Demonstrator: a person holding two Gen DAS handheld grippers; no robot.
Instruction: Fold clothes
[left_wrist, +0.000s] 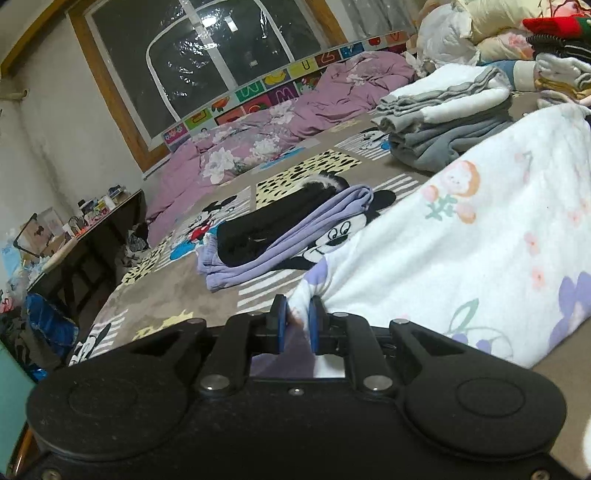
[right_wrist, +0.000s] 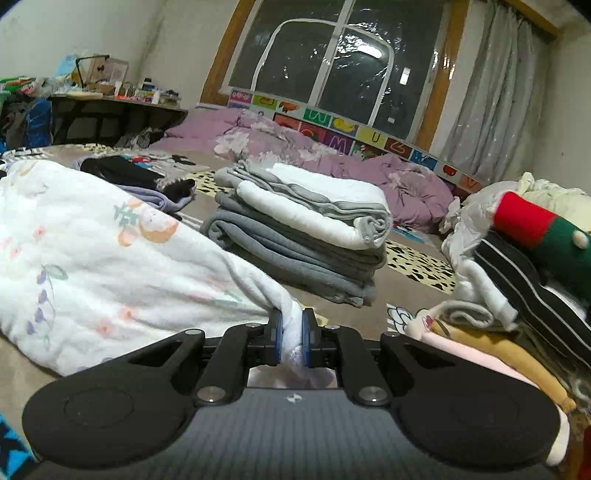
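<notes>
A white fleece garment with a flower print (left_wrist: 461, 251) (right_wrist: 92, 258) is stretched over the cartoon-print bed cover between both grippers. My left gripper (left_wrist: 297, 304) is shut on one corner of it, the cloth bunched between the blue pads. In the right wrist view my right gripper (right_wrist: 291, 317) is shut on the opposite corner, a white fold pinched between its pads. The cloth rises from each grip and sags in the middle onto the bed.
A folded grey and white stack (right_wrist: 306, 229) (left_wrist: 443, 122) lies beyond the garment. Folded black and lilac clothes (left_wrist: 288, 225) lie to the left. A heap of unfolded clothes (right_wrist: 517, 266) is at the right. A purple quilt (left_wrist: 258, 144) runs under the window; a cluttered table (right_wrist: 110, 107) stands beside the bed.
</notes>
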